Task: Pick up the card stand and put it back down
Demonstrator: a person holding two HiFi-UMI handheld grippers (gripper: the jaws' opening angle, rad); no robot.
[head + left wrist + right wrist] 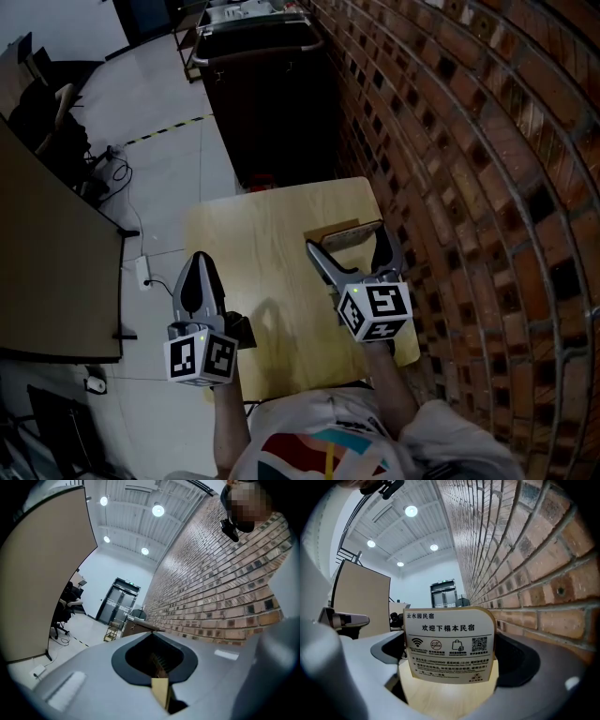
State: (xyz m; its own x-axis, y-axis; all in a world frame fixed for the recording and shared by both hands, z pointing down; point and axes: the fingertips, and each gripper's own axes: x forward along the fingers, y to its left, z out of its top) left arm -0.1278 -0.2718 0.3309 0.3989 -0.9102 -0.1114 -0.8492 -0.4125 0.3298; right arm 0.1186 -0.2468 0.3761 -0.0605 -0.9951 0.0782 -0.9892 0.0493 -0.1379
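Observation:
The card stand [339,232] is upright near the right edge of the small wooden table [253,234], close to the brick wall. In the right gripper view its white printed face [449,641] fills the space between the two fingers, with table wood [445,700] below it. My right gripper [345,238] is open, one finger at each side edge of the card; whether the pads touch it is unclear. My left gripper [199,261] is at the table's left edge with its fingers together and nothing held. The left gripper view looks over the closed gripper [153,634] down the room.
A brick wall [469,187] runs along the table's right side. A dark cabinet on wheels [267,94] stands beyond the table's far edge. A tan partition board [47,262] and floor cables [141,267] lie to the left. The person's torso is at the near edge.

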